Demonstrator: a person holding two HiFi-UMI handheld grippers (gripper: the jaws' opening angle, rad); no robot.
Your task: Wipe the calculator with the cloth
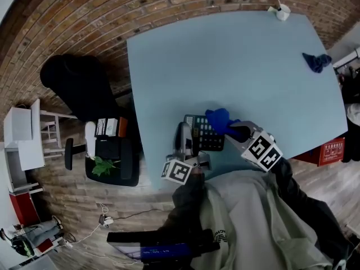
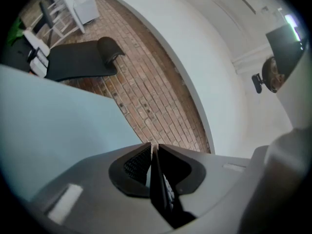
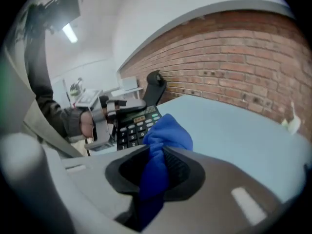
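Our right tongs (image 3: 157, 152) grip a bunched blue cloth (image 3: 168, 133) by the black push-button calculator (image 1: 203, 135), which our left tongs (image 2: 152, 152) pinch at the pale-blue tabletop's (image 1: 236, 66) near edge. Wiping seems about to begin, and it calls for a firm sweep across the keys.

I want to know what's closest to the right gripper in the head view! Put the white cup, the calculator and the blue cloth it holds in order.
1. blue cloth: pinched in the jaws of the right gripper.
2. calculator: right beside it, just left of the cloth.
3. white cup: far away, at the far edge of the table.
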